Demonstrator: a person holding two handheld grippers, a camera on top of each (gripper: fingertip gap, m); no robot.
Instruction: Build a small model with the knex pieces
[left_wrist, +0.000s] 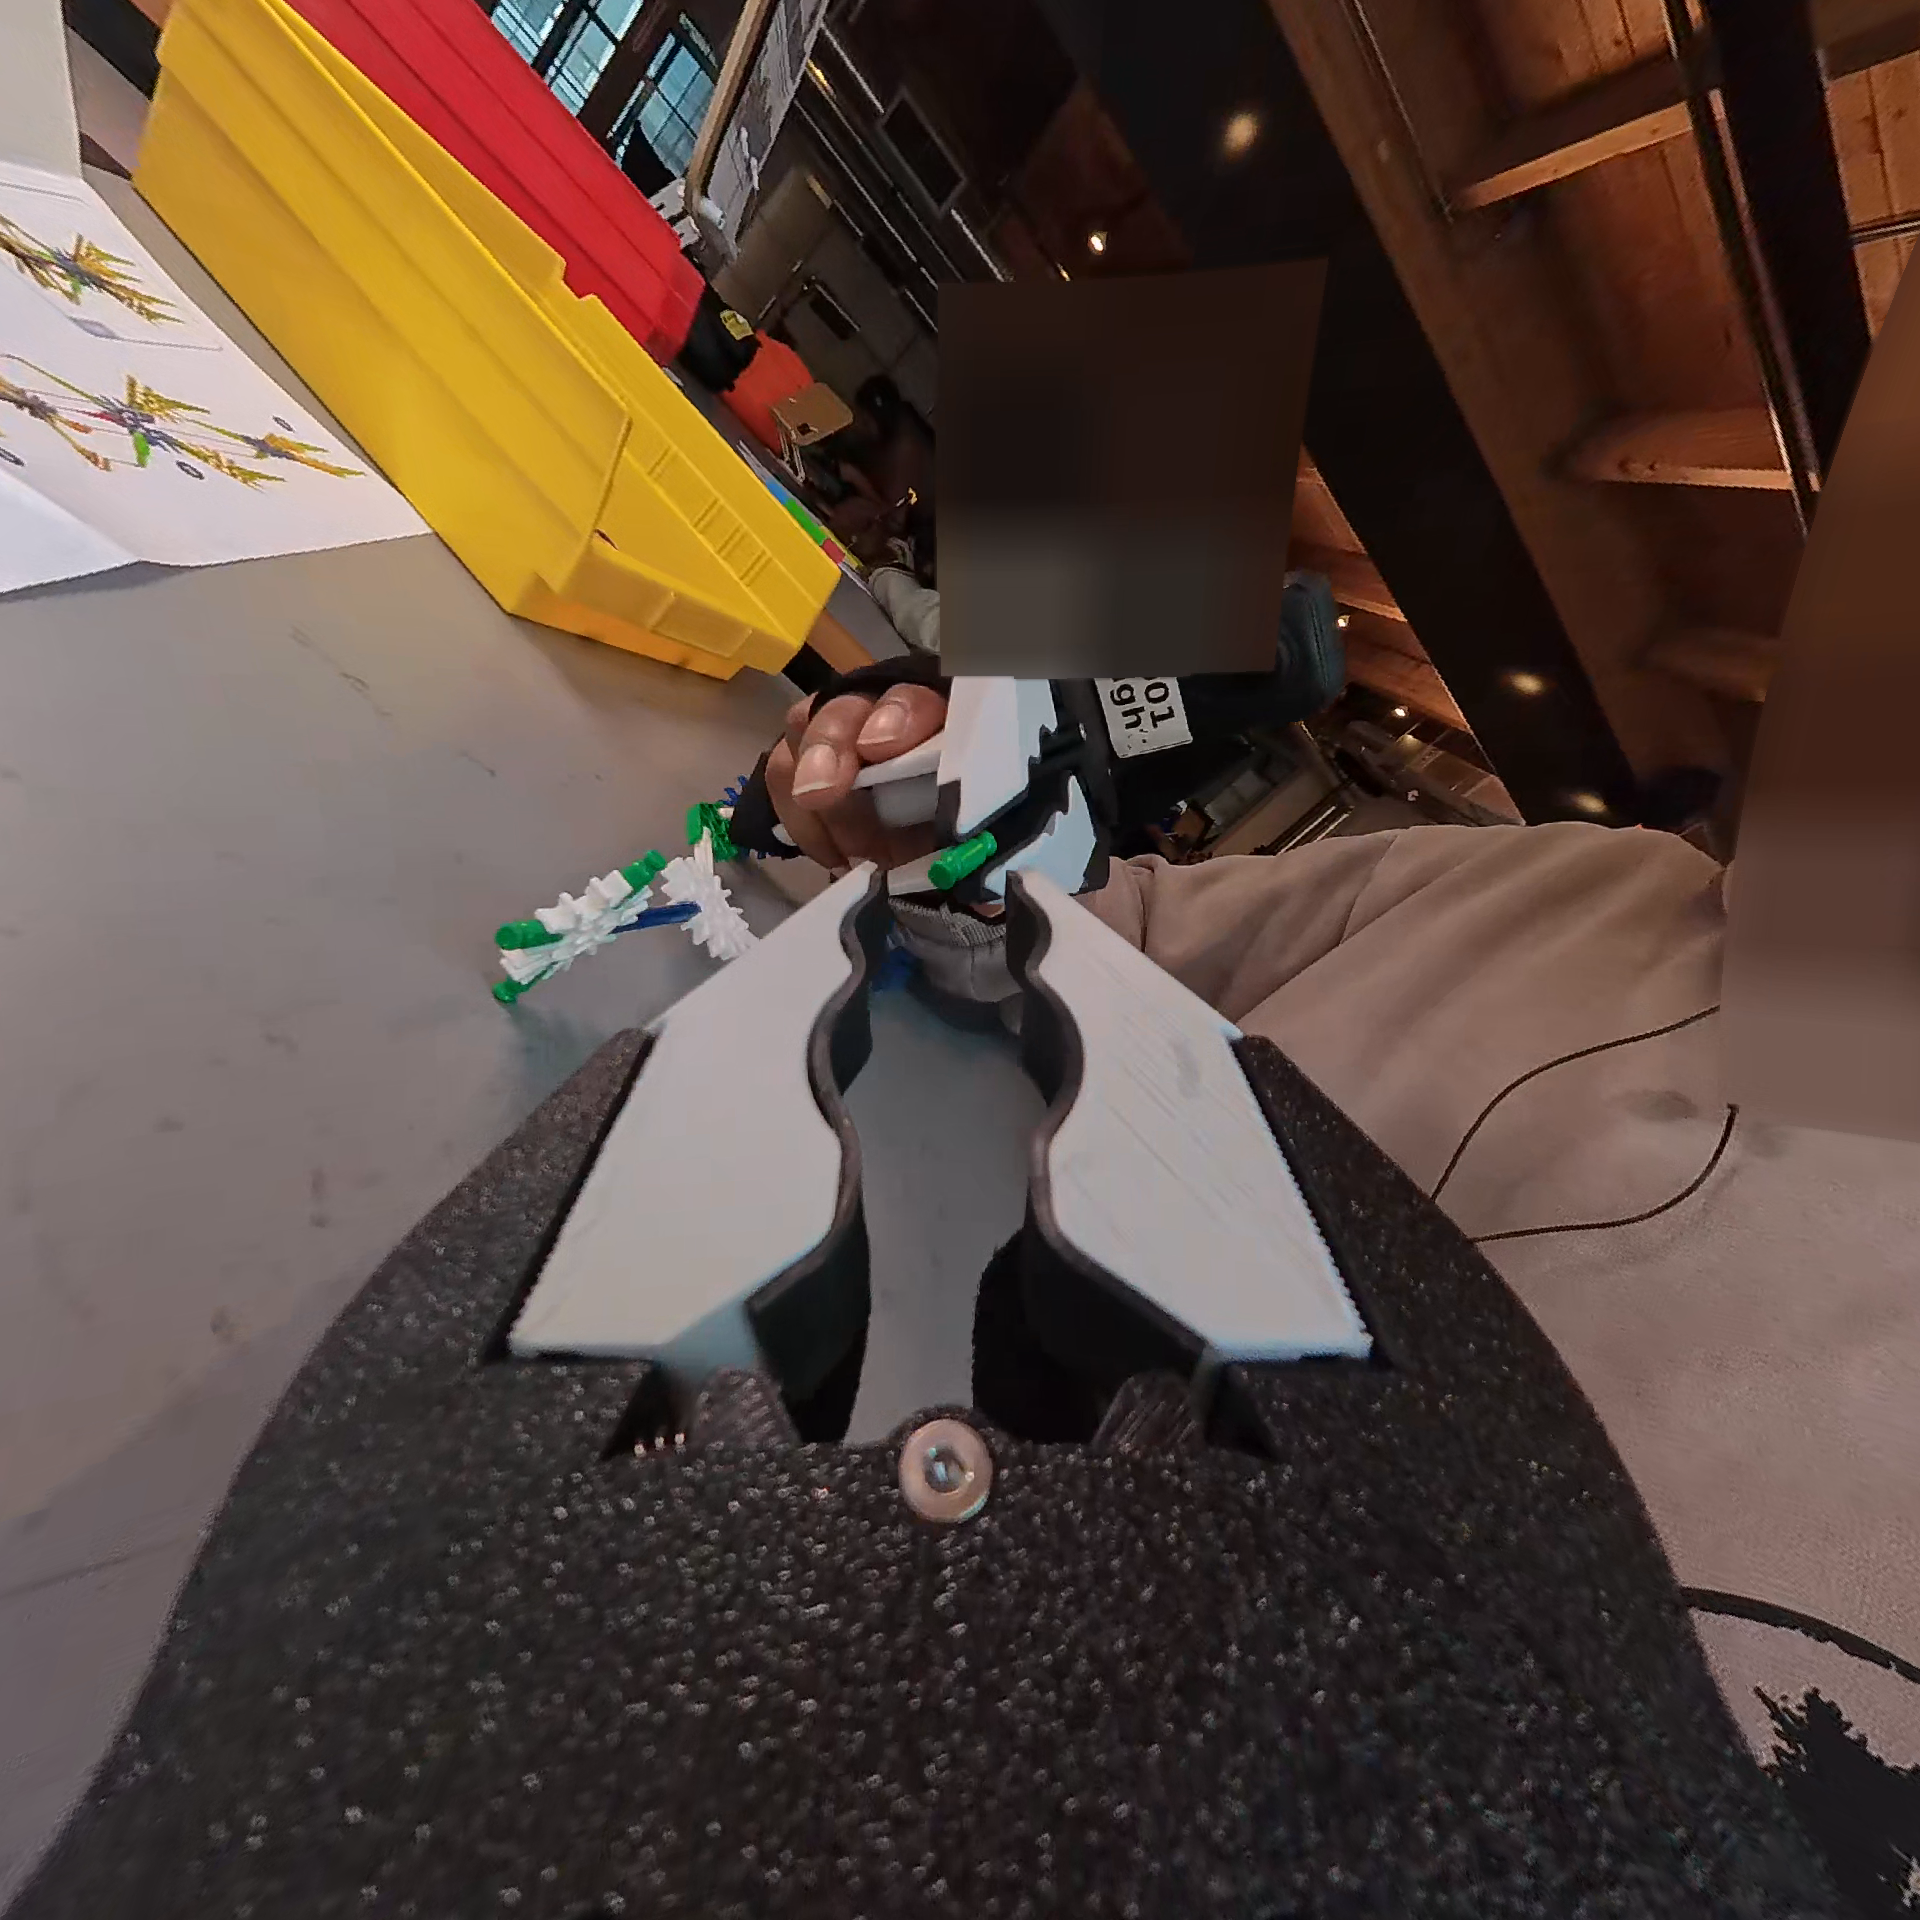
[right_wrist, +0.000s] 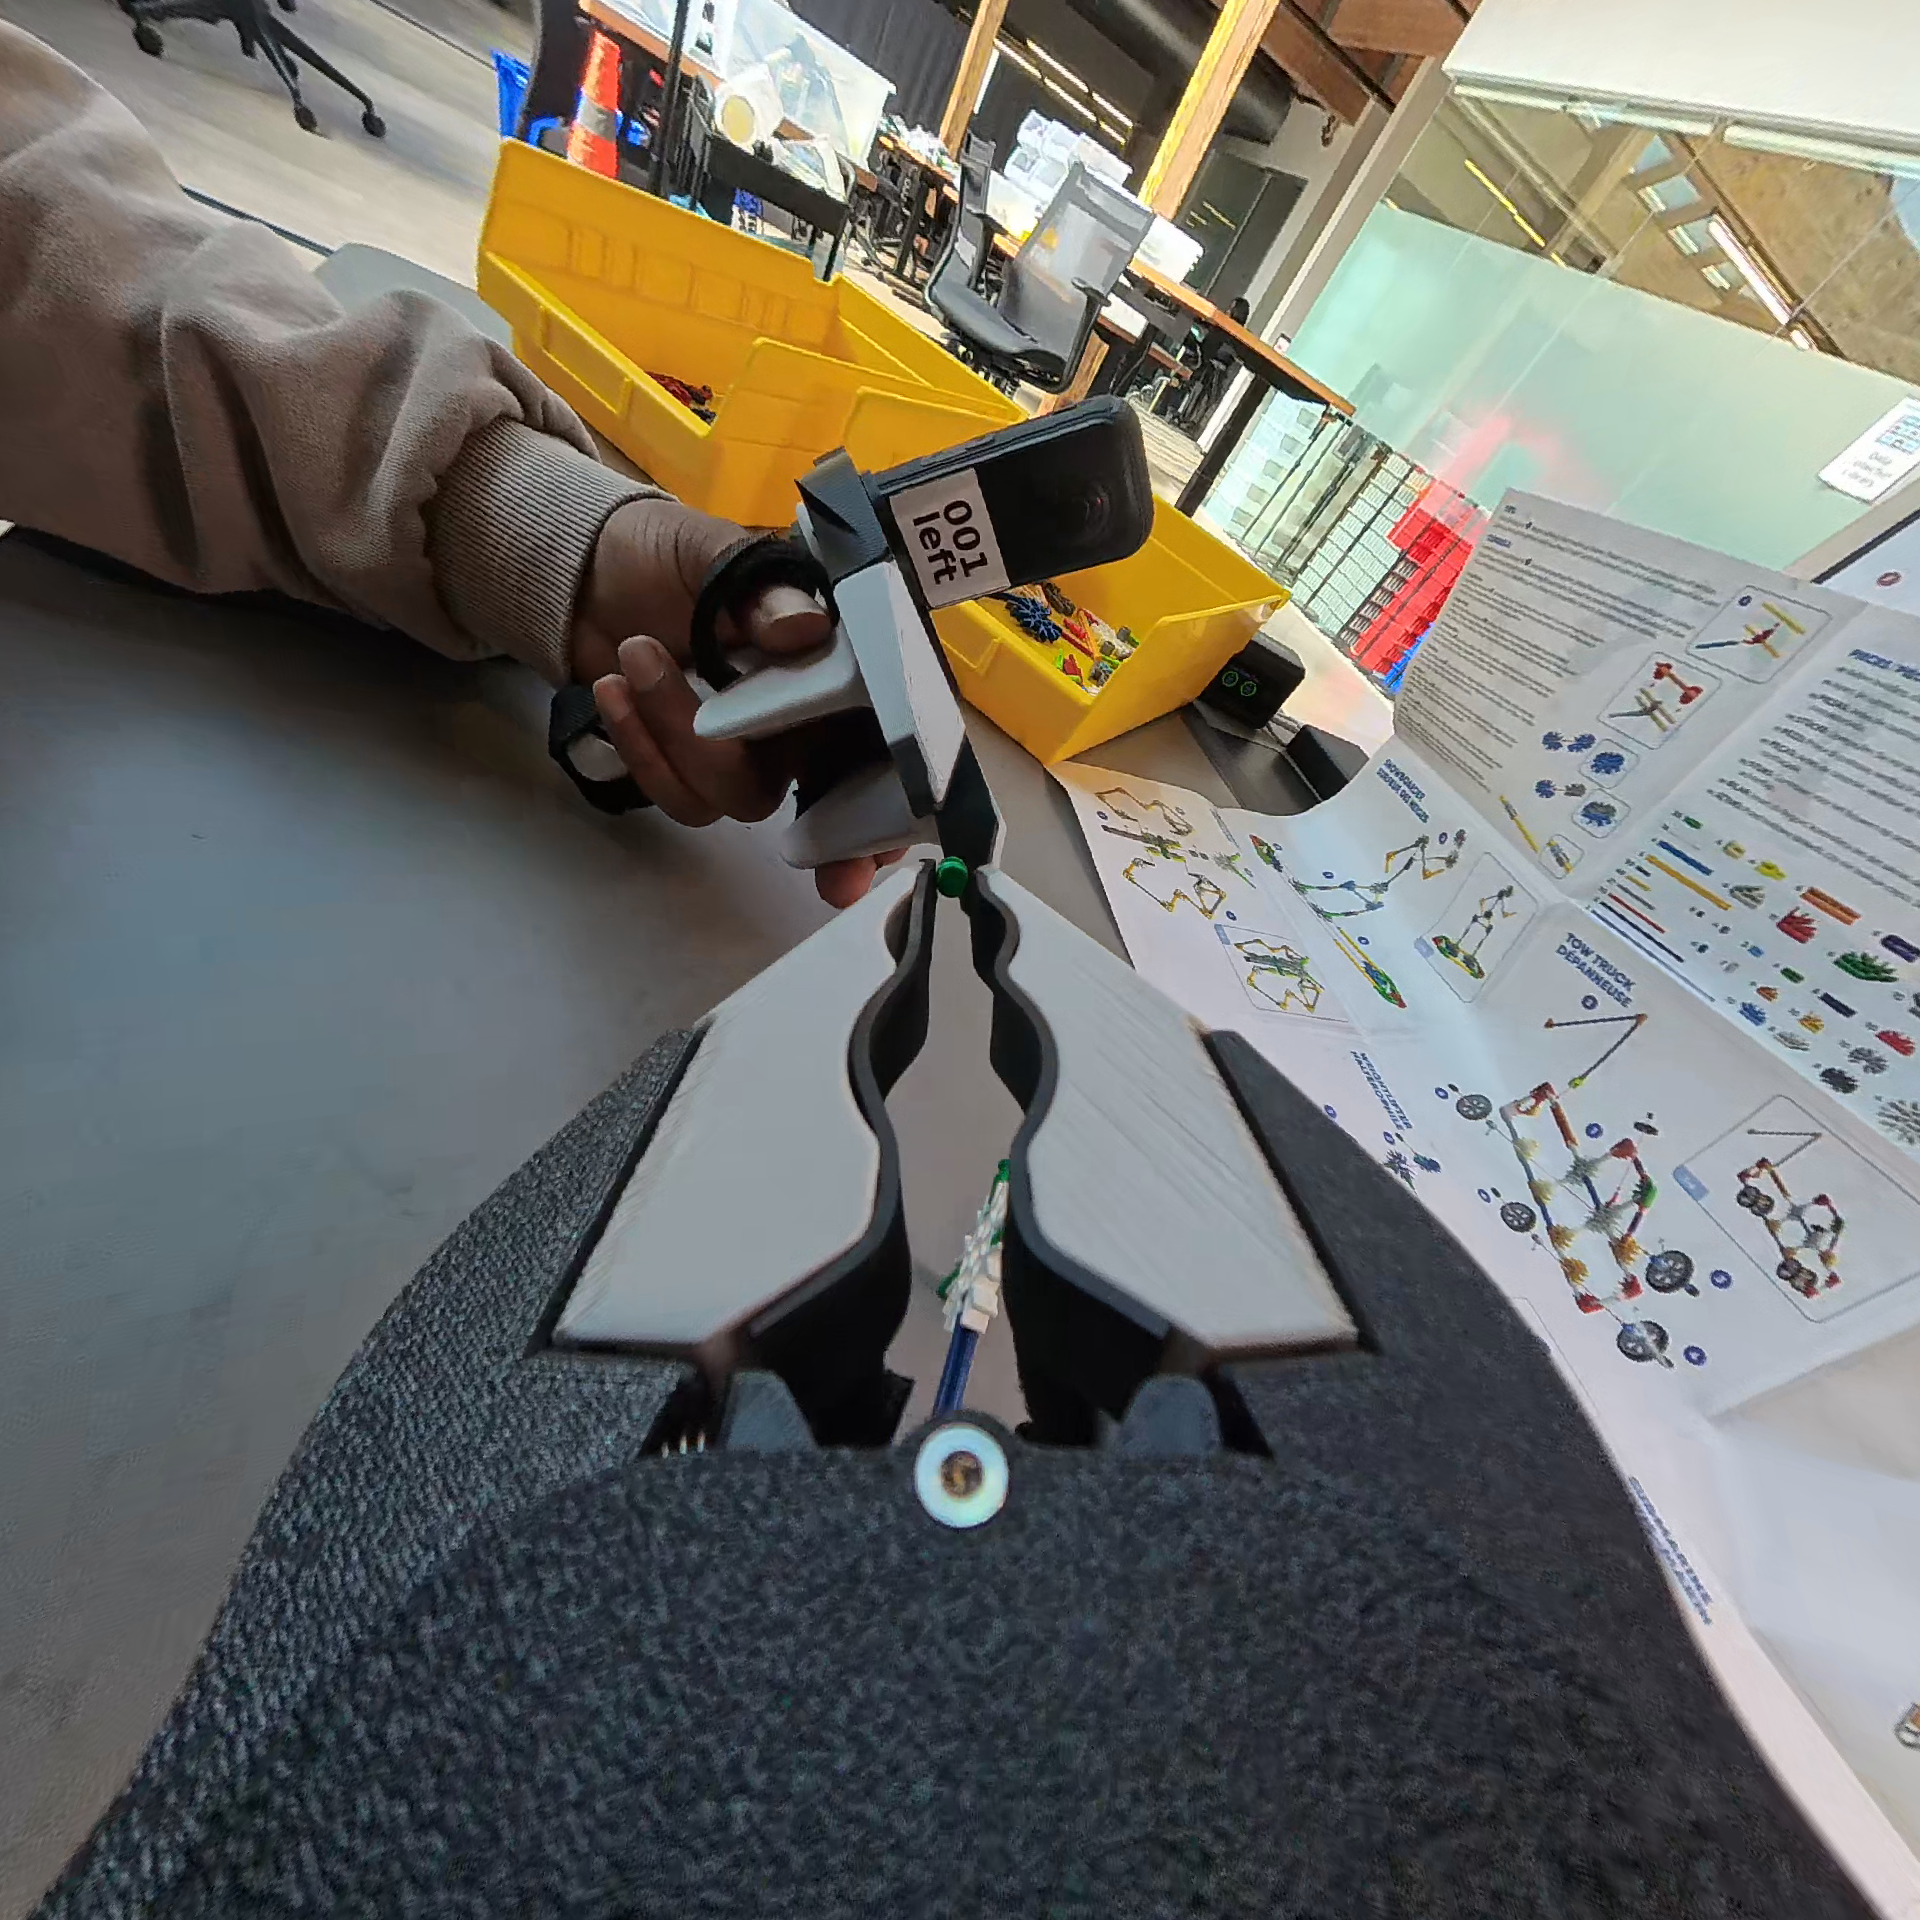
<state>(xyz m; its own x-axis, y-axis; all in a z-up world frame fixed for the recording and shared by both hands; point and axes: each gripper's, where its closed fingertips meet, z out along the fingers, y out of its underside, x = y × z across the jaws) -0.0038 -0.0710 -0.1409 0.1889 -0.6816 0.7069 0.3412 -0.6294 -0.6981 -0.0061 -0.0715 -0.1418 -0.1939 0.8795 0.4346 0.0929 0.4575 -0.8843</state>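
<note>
Green rod (right_wrist: 951, 876) sits at the very tips of my right gripper (right_wrist: 950, 891), raised off the grey bench (right_wrist: 260, 935). Right jaws are nearly closed, pinching it.

Orientation: in the right wrist view I see the rod end-on. In the left wrist view its long axis runs across the gap of my left gripper (left_wrist: 945, 888), green end to that view's right.

Left gripper: jaws partly apart, holding nothing. Its tips are just beside the rod; I cannot tell if they touch.

1 small assembly (left_wrist: 603, 925) of white snowflake connectors with green and blue rods lies on the bench below, apart from both grippers.

Yellow bin (left_wrist: 416, 343) and printed instruction sheet (right_wrist: 1558, 1039) lie toward the bench's far edge.
</note>
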